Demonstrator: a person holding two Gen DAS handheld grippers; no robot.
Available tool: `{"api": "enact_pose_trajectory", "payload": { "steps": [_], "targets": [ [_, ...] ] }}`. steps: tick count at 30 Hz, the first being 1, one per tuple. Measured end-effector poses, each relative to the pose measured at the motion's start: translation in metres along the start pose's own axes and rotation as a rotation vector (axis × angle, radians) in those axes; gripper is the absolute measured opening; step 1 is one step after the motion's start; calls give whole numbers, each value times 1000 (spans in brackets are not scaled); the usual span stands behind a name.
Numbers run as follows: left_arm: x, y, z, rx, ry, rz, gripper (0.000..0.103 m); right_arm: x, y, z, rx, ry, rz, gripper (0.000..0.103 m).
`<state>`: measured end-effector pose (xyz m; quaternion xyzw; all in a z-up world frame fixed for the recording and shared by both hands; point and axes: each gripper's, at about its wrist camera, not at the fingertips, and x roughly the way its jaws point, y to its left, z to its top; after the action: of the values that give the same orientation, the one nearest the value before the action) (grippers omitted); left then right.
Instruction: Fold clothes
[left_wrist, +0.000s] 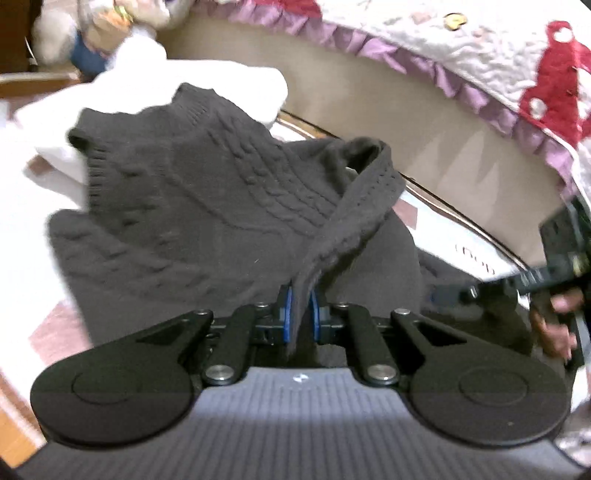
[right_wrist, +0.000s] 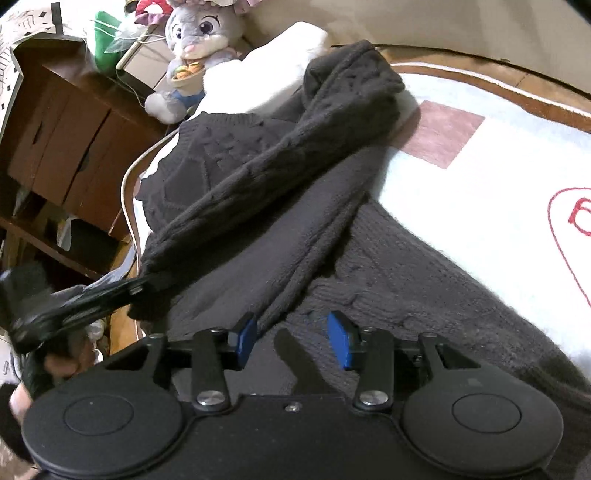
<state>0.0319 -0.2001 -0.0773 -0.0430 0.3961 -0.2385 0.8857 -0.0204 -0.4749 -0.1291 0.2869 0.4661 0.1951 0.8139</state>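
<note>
1. Left wrist view: left hand-held gripper (left_wrist: 302, 306) clamped on a sleeve (left_wrist: 354, 206) of the dark cable-knit sweater (left_wrist: 177, 206), which lies on the white blanket (left_wrist: 33, 206).
2. Right wrist view: right hand-held gripper (right_wrist: 293, 338) released, blue pads (right_wrist: 341, 339) apart above the sweater's body; plush rabbit (right_wrist: 195, 44) behind.

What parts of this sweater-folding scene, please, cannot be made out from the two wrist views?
- Sweater hem: left wrist view, hidden behind the left gripper body.
- Sleeve cuff: right wrist view, covered where the left gripper clamps it.
- Red lettering on the blanket: right wrist view, cut off by the right edge.
- Right gripper: left wrist view, blurred at the frame edge.
</note>
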Motion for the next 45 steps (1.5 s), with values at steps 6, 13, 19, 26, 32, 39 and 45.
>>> {"api": "enact_pose_trajectory", "payload": {
  "steps": [6,13,19,26,32,39,45],
  "targets": [
    [-17,0,-21,117,34,65,12,-4,-2,0,50,-23,10,49],
    [3,-24,1,245,-35,50,74,-8,-4,-2,165,-54,108,50],
    [60,-20,18,285,37,51,81,10,2,-6,182,14,125,51],
    [80,-8,13,223,86,-12,26,21,-8,-5,230,26,151,50],
    [43,-38,15,302,33,50,9,23,-14,-5,272,16,180,50],
    [24,-47,19,228,9,15,8,26,-12,-3,276,2,181,51],
    [-5,-71,7,261,27,-75,7,28,-19,-4,322,-77,208,52]
  ]
}}
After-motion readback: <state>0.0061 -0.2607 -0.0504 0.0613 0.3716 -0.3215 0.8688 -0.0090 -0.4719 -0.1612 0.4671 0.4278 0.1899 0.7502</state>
